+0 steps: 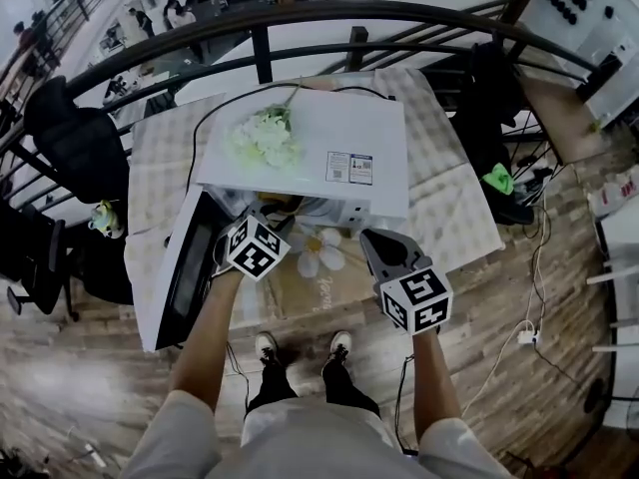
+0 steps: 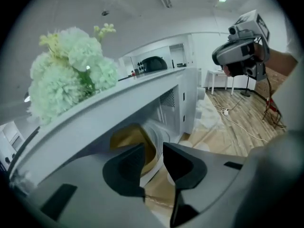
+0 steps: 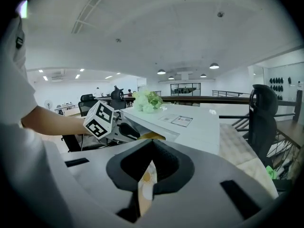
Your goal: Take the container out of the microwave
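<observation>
A white microwave (image 1: 329, 148) stands on the table with its door (image 1: 185, 267) swung open to the left. Inside the cavity sits a yellow-brown container (image 2: 127, 140), partly hidden by the left jaw. My left gripper (image 2: 153, 167) is at the mouth of the cavity, open, with nothing between its pads. In the head view the left gripper (image 1: 258, 215) is just in front of the container (image 1: 285, 206). My right gripper (image 1: 374, 239) hovers in front of the microwave's right half, clear of it. Seen in its own view, the right gripper (image 3: 151, 144) is shut and empty.
Pale artificial flowers (image 1: 265, 138) lie on top of the microwave. The table has a checked cloth (image 1: 454, 208) with a flower print. A dark curved railing (image 1: 300, 13) runs behind it, with a black office chair (image 1: 70, 133) at left. Cables (image 1: 529, 332) trail over the wooden floor.
</observation>
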`<state>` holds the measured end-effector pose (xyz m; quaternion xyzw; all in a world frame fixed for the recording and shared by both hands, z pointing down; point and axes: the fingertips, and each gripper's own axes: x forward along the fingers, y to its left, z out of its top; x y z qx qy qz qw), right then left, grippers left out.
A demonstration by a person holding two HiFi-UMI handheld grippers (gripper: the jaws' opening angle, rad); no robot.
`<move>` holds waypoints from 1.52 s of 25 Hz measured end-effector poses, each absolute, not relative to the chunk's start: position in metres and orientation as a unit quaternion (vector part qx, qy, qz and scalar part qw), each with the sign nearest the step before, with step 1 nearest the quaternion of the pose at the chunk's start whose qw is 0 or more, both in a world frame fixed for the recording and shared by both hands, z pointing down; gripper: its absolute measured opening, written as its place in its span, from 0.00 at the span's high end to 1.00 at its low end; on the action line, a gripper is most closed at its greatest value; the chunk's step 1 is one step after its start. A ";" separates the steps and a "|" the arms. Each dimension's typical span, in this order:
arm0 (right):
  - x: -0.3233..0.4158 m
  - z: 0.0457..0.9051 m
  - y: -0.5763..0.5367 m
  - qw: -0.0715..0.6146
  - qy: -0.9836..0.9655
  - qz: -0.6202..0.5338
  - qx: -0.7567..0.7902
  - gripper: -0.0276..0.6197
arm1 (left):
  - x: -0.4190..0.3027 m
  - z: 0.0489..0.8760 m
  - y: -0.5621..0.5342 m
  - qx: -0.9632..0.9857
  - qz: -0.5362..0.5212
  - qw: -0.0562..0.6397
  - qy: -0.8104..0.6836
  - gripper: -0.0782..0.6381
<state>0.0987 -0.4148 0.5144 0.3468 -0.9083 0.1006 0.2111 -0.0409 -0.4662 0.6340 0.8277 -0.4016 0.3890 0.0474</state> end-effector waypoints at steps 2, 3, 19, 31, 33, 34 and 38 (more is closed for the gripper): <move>0.101 0.524 -0.415 0.215 -0.905 0.108 0.351 0.94 | -0.037 0.650 -0.471 0.829 0.399 0.058 -0.388 0.70; 0.102 0.528 -0.414 0.217 -0.903 0.112 0.354 0.94 | -0.035 0.657 -0.473 0.829 0.403 0.064 -0.382 0.70; 0.131 0.560 -0.392 0.245 -0.882 0.151 0.373 0.94 | -0.030 0.710 -0.490 0.796 0.523 0.007 -0.303 0.79; 0.149 0.506 -0.398 0.211 -0.870 0.102 0.435 0.94 | -0.024 0.667 -0.430 0.817 0.483 0.035 -0.315 0.84; 0.146 0.497 -0.395 0.207 -0.874 0.093 0.429 0.94 | -0.025 0.658 -0.413 0.819 0.474 0.040 -0.321 0.84; 0.145 0.493 -0.393 0.204 -0.876 0.089 0.427 0.94 | -0.026 0.654 -0.404 0.820 0.469 0.043 -0.326 0.84; 0.140 0.473 -0.387 0.174 -0.885 0.081 0.424 0.94 | -0.031 0.636 -0.368 0.820 0.454 0.047 -0.345 0.84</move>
